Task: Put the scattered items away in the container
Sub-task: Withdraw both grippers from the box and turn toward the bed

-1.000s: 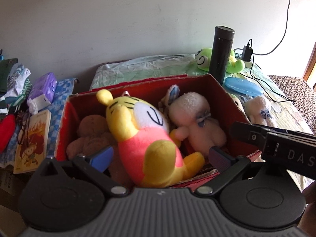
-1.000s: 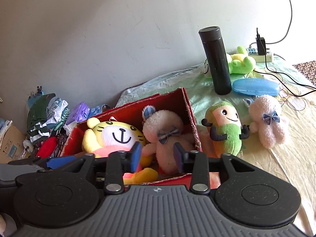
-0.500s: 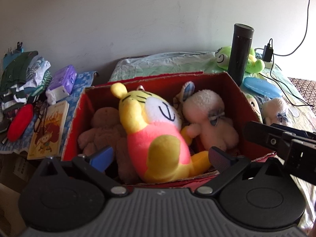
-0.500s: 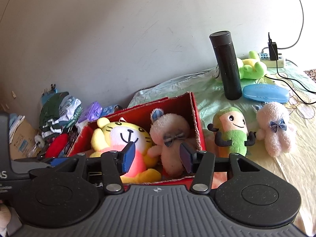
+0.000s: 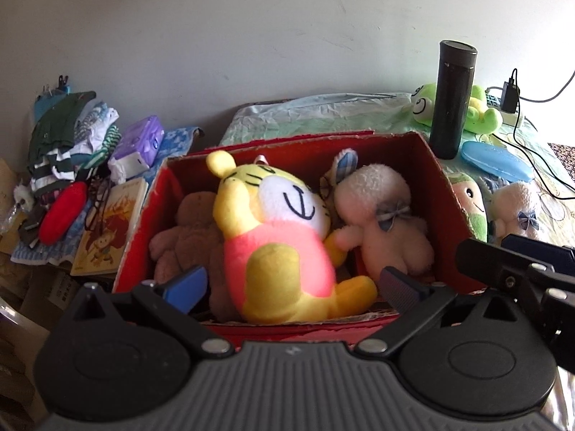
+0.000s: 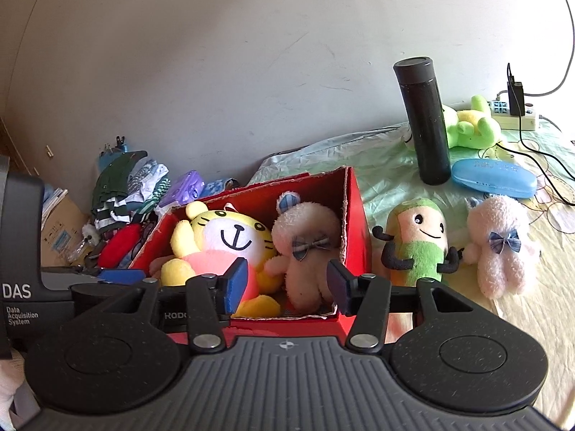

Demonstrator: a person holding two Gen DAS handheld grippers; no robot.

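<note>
**Three toys boxed, more waiting**

The red box (image 6: 354, 215) holds the tiger plush (image 5: 276, 237), a pink bunny (image 5: 388, 222) and what looks like a brown bear (image 5: 187, 230). Both the left claw (image 5: 291, 283) and right claw (image 6: 285, 283) hang released and empty before it, probably ready for the green plush (image 6: 418, 240) just beside the box.

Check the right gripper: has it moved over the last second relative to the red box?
Yes. The right gripper has pulled back and shifted right: in its own view the red box now sits lower and further left, and its open jaws have spread wider.
</note>
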